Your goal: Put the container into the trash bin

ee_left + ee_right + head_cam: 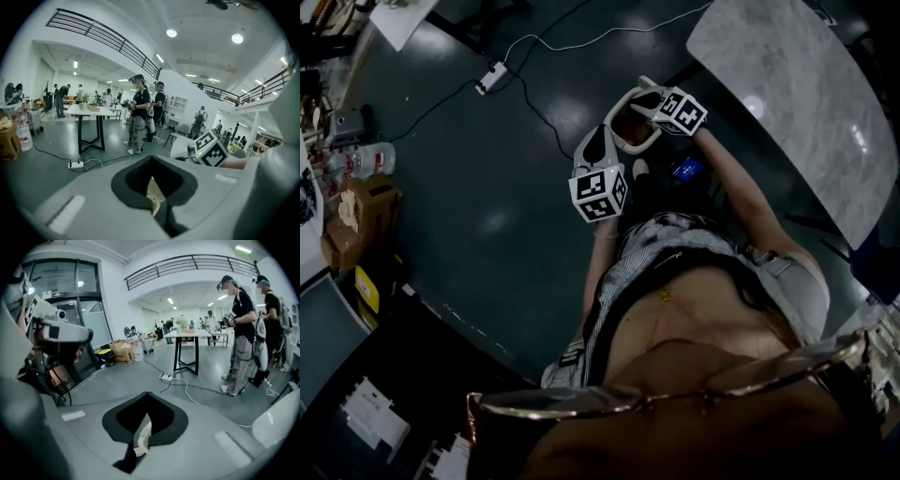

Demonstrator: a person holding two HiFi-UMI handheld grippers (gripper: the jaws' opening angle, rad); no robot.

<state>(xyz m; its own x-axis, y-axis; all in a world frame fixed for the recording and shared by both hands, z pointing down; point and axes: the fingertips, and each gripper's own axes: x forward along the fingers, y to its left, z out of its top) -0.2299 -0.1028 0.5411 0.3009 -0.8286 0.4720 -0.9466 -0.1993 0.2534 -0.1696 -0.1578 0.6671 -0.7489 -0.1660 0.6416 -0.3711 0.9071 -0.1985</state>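
Two people, table beyond right claw.

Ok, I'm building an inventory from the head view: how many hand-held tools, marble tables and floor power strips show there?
Tools: 2 (left tool, right tool)
Marble table: 1
Power strip: 1
Total: 4
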